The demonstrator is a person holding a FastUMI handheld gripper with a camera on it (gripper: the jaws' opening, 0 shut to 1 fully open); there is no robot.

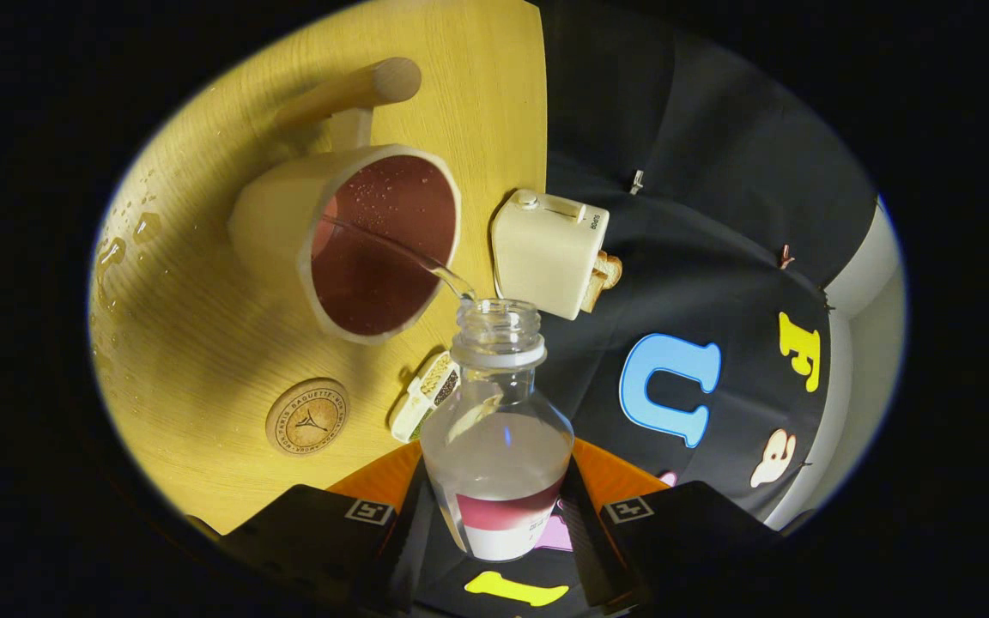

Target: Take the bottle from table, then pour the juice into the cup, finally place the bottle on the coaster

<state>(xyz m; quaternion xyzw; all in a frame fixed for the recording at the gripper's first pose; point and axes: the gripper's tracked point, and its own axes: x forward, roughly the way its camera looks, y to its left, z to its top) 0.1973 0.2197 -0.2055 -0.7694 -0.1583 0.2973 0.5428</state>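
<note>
My gripper (499,515) is shut on a clear plastic bottle (499,438) with a red and white label, held between the fingers and tipped over. Its open mouth (499,313) points toward a cream cup (348,249) with a dark red inside and a wooden handle. A thin clear stream (409,253) runs from the bottle's mouth into the cup. The bottle is still about half full of clear liquid. A round cork coaster (307,417) lies on the wooden table (194,343), beside the cup and ahead of the left finger.
A cream toaster (546,253) with a bread slice stands at the table's edge beyond the bottle mouth. A small white box (424,396) with a patterned top lies just past the bottle's shoulder. Water drops (121,245) dot the table beyond the cup.
</note>
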